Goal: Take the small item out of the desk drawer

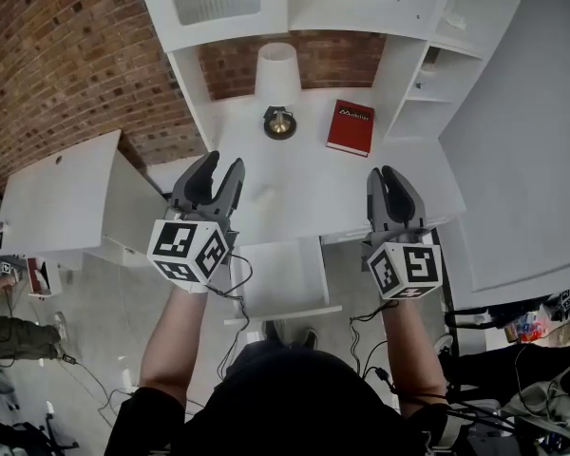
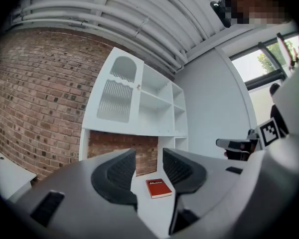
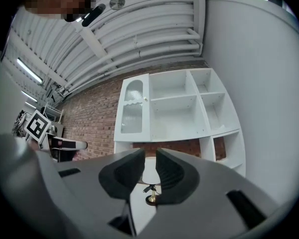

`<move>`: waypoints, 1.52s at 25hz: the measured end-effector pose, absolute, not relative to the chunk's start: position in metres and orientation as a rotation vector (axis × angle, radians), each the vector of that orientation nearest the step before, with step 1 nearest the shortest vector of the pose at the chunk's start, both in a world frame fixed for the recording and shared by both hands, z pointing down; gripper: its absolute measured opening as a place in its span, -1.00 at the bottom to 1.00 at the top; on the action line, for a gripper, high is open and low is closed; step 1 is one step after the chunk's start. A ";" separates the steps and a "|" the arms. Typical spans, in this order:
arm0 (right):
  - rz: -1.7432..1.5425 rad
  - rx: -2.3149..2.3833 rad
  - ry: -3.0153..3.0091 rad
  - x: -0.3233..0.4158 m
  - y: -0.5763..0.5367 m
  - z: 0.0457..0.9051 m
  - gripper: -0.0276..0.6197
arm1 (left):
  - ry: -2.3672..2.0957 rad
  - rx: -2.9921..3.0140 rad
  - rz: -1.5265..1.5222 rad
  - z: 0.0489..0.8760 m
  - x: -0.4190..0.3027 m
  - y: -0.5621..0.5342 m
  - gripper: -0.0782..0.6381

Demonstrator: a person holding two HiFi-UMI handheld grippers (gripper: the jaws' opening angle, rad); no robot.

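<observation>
Left tongs (image 1: 219, 166) apart, empty; right tongs (image 1: 388, 173) narrowly apart, empty. Both over white table (image 1: 304, 198); white drawer (image 1: 285, 275) open; red rectangular book (image 1: 351, 127) beyond

Hidden, cropped, unreadable
Contents of open white desk drawer (image 1: 283, 275) too pale to tell; white lettering on red hardcover book (image 1: 351, 127) too small to read; white-shaded brass lamp (image 3: 150, 198) mostly hidden behind jaws of right gripper (image 3: 149, 153); bystander in green trousers (image 1: 5, 335) cropped at left edge.
</observation>
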State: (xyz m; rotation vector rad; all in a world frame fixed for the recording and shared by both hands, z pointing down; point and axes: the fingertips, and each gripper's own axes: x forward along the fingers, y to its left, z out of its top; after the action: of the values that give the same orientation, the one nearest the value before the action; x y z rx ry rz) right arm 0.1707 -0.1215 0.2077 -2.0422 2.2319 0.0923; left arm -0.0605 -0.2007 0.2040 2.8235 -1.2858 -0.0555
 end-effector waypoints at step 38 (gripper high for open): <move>0.263 -2.019 2.288 0.144 -0.098 0.168 -0.73 | -1.377 2.862 -0.219 0.152 -0.094 -0.164 -0.40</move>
State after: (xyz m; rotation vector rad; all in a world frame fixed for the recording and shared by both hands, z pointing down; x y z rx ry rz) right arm 0.1445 -0.0985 0.1679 -2.0193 2.2882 0.2633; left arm -0.0937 -0.1637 0.1525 2.8617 -1.3771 -0.2187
